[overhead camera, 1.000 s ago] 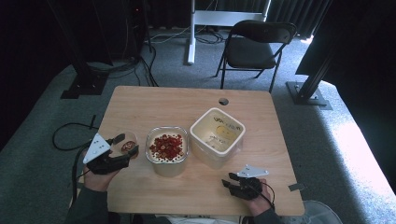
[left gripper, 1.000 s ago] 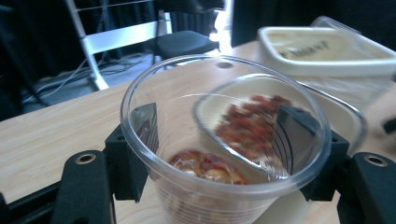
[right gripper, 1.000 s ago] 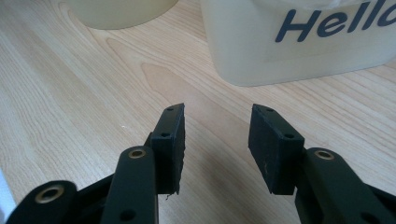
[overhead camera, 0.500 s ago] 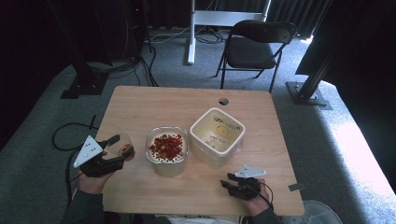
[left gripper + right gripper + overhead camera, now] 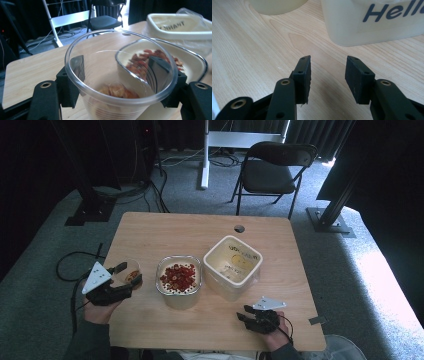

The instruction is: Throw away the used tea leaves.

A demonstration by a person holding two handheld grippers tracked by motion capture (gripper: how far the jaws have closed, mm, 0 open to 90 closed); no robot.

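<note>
My left gripper (image 5: 128,274) is shut on a clear plastic cup (image 5: 130,267) at the table's left edge, its pads (image 5: 76,66) pressing the cup's wall from both sides. In the left gripper view the cup (image 5: 120,62) stands upright with a few orange-brown pieces at its bottom. Just to its right sits a rounded square container of red bits (image 5: 179,277), which also appears close behind the cup (image 5: 162,56). My right gripper (image 5: 244,313) rests low near the table's front edge, and its jaws (image 5: 328,75) stand open over bare wood.
A white tub (image 5: 233,263) with a printed label stands right of the red-bit container; the label side (image 5: 372,22) faces my right gripper. The wooden table (image 5: 165,232) has a cable hole near its far edge. A folding chair (image 5: 272,170) stands beyond it.
My left gripper has shifted a little to the left with the cup, away from the container of red bits. The right gripper has stayed where it was.
</note>
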